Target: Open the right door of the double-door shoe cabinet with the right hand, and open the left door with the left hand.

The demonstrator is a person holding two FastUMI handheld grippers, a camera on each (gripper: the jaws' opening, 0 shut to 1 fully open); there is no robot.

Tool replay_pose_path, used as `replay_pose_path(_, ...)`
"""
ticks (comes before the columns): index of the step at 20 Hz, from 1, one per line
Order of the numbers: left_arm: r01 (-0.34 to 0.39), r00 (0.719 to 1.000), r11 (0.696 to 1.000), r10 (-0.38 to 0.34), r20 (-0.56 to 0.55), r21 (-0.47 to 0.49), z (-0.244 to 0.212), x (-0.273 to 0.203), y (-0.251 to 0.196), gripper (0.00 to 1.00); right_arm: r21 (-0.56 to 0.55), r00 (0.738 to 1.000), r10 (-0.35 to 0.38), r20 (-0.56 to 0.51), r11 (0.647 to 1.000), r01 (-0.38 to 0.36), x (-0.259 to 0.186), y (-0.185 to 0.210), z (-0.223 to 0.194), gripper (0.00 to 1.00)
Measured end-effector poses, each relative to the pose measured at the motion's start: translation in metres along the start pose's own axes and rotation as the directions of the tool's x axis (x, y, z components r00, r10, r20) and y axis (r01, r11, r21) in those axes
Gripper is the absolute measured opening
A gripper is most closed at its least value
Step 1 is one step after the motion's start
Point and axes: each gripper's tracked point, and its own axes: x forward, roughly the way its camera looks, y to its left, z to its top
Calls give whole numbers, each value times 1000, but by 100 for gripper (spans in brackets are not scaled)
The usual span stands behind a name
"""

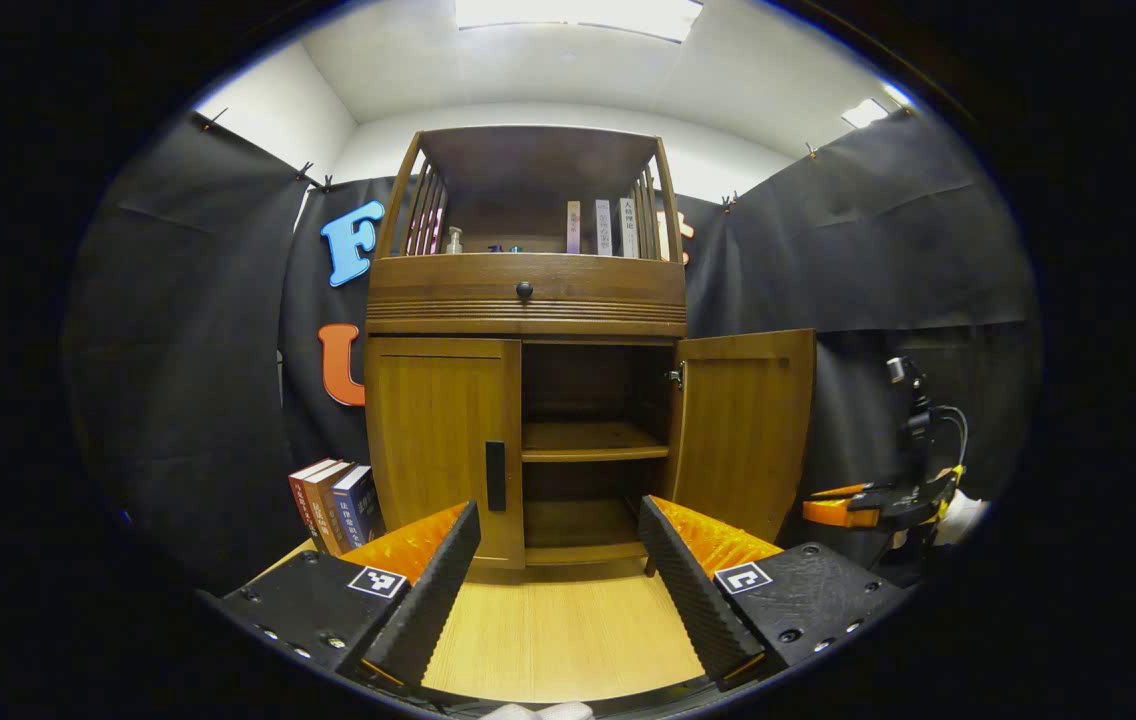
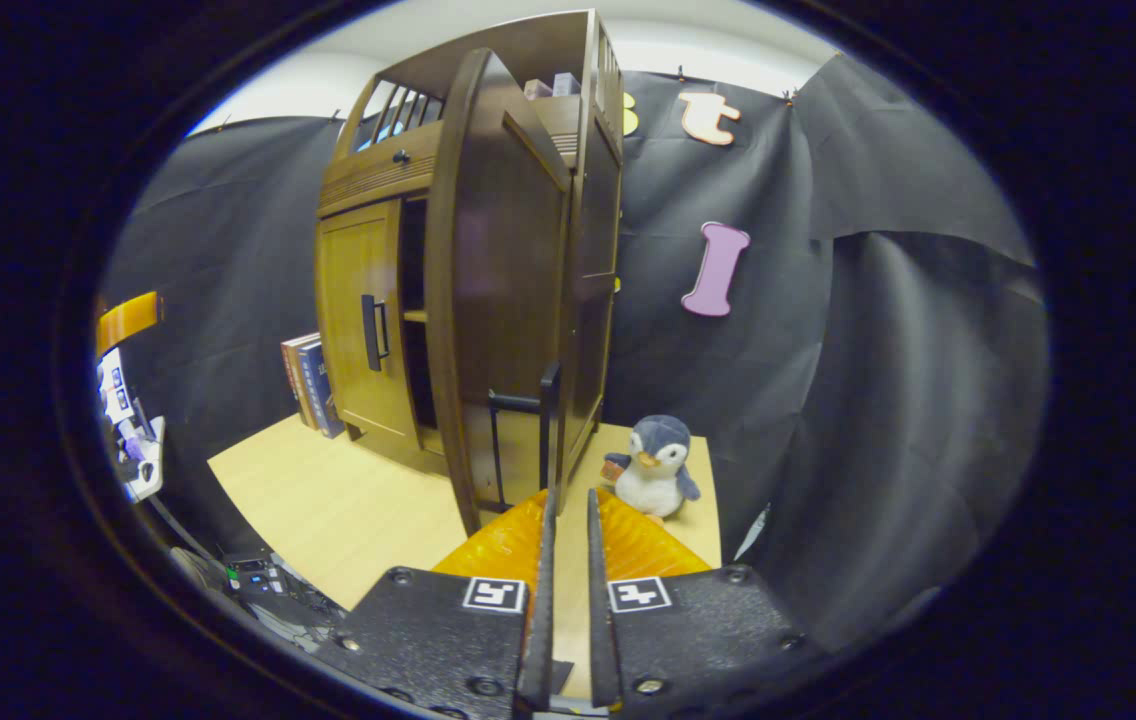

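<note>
The wooden shoe cabinet (image 1: 525, 300) stands straight ahead in the left gripper view. Its left door (image 1: 438, 440) is closed, with a dark upright handle (image 1: 495, 476) near its inner edge. The right door (image 1: 743, 430) is swung wide, baring the shelves (image 1: 588, 440). My left gripper (image 1: 558, 515) is open, a short way in front of the cabinet, touching nothing. In the right gripper view the open right door (image 2: 498, 290) shows edge-on, its black handle (image 2: 538, 405) just ahead of my right gripper (image 2: 570, 497). That gripper's fingers are almost together with nothing between them.
Several books (image 1: 333, 505) lean against the cabinet's left side. A plush penguin (image 2: 653, 465) sits on the light wooden tabletop (image 2: 328, 500) right of the cabinet. The right gripper (image 1: 863, 505) and its cable show past the open door's free edge. Black cloth walls close in all around.
</note>
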Motion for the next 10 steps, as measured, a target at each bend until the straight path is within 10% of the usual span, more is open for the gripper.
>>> replay_pose_path(4, 35, 999, 999, -35, -9, -22, 1, 13, 23, 96, 2, 997, -59, 44, 998, 59, -31, 27, 31, 56)
replay_pose_path(10, 8, 1000, 999, -8, -18, 37, -7, 24, 74, 96, 43, 987, -115, 116, 993, 110, -32, 100, 65, 87)
